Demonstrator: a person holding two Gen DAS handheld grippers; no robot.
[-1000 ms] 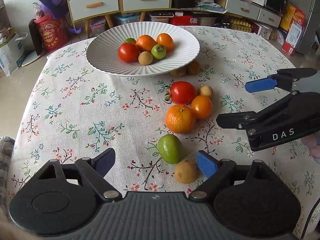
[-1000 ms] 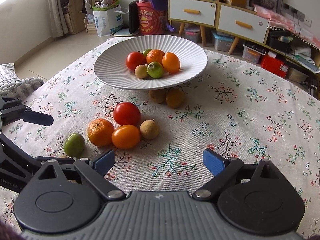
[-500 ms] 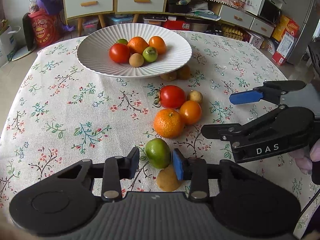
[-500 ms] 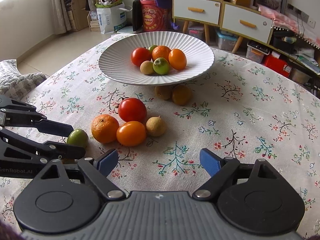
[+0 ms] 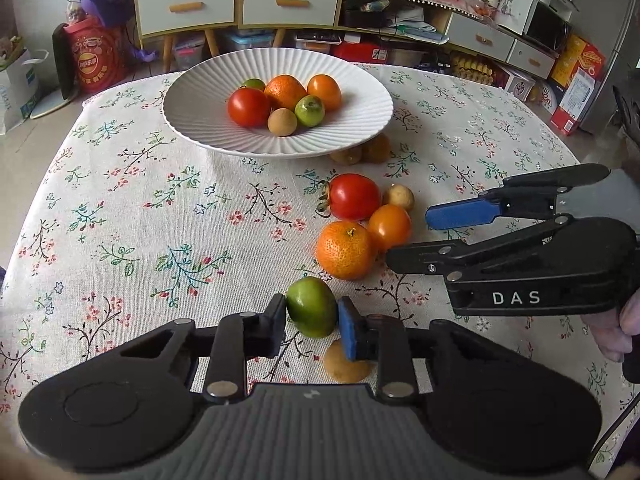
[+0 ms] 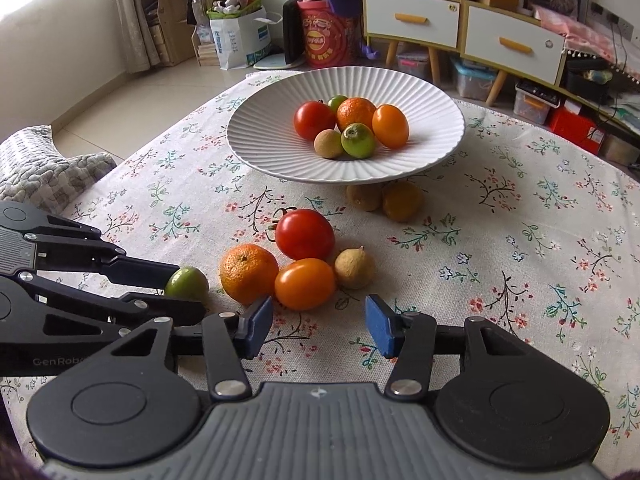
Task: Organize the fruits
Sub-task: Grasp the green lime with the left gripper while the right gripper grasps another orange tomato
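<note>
**Left wrist view: jaws grasping the green fruit**

Left wrist view shows the bench (image 5: 120, 208) under a flowered cloth, with a white bowl (image 5: 200, 120) at 12 o'clock holding six fruits. The right gripper (image 6: 319, 322) hovers with jaws released, the orange tomato (image 6: 305, 284) just ahead. The left gripper (image 5: 312, 322) has its jaws clenched on the green fruit (image 5: 312, 307). At 1 o'clock from it sit a tangerine (image 5: 346, 250) and a red tomato (image 5: 354, 196).

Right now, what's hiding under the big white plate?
Two brownish fruits sit tucked under the white plate's near rim. Anything farther beneath is covered by the plate.
</note>
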